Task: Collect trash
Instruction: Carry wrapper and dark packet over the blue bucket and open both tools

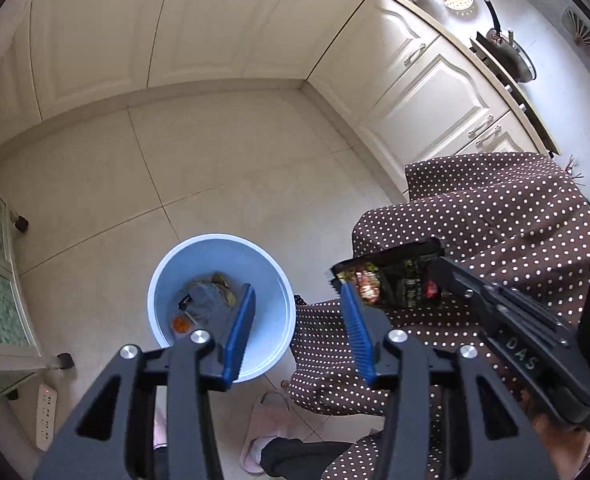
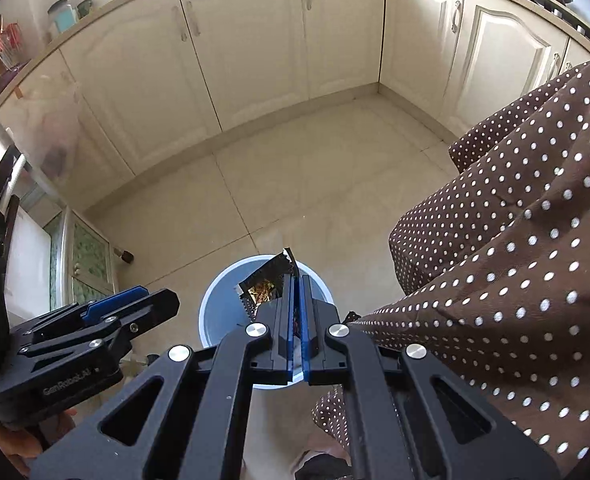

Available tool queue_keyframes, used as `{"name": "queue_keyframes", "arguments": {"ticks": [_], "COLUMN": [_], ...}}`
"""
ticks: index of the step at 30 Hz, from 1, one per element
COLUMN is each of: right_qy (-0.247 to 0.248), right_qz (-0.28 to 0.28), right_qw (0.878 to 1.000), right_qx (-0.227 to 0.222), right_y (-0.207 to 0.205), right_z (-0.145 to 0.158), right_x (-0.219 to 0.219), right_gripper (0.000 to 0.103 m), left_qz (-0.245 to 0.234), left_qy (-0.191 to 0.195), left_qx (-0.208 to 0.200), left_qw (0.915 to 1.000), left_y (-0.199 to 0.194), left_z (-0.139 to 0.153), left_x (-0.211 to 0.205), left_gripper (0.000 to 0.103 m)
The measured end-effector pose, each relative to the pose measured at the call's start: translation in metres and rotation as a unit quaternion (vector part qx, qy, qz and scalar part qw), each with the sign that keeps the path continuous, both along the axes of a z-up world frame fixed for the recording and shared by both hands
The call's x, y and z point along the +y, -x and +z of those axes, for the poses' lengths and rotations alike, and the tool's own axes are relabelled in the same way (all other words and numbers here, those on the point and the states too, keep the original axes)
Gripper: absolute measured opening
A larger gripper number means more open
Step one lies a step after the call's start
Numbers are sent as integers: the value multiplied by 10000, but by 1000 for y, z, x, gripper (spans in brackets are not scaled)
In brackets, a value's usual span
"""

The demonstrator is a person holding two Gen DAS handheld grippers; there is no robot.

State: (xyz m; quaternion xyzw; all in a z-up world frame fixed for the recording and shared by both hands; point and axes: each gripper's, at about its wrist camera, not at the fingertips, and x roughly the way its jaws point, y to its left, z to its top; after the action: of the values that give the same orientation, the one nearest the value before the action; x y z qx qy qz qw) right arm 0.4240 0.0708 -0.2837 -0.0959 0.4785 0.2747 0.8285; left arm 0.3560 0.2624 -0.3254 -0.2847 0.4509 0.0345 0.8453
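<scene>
Dark crinkled foil snack wrapper (image 2: pixel 269 284) pinched in closed right claw (image 2: pixel 295 296), held above round pale-blue plastic bin (image 1: pixel 163 280); left claw (image 1: pixel 295 328) open, empty. Release advised only once centred over bin.

Open tiled floor (image 1: pixel 223 168) beyond the blue bin (image 1: pixel 163 280); polka-dot skirt (image 1: pixel 495 224) crowding the right side.

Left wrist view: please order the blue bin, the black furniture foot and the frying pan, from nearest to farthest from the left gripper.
From the left gripper:
1. Blue bin, just beneath it.
2. Black furniture foot, on the floor at left.
3. Frying pan, on the counter, top right.
</scene>
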Motion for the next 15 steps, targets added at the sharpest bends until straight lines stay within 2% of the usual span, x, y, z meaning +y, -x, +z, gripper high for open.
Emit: {"name": "queue_keyframes", "arguments": {"ticks": [12, 15], "right_qy": [-75, -205], "right_qz": [210, 246], "right_qw": [9996, 9993], "right_qx": [-161, -186], "right_y": [5, 3], "right_z": [15, 20], "right_x": [26, 29], "right_gripper": [2, 5], "left_qz": [57, 108], "left_qy": [-19, -30], "left_qx": [-161, -220], "left_qw": [9999, 9997], "left_y": [9, 12], "left_z": [17, 23], "left_x": [4, 8], "left_gripper": [44, 44]}}
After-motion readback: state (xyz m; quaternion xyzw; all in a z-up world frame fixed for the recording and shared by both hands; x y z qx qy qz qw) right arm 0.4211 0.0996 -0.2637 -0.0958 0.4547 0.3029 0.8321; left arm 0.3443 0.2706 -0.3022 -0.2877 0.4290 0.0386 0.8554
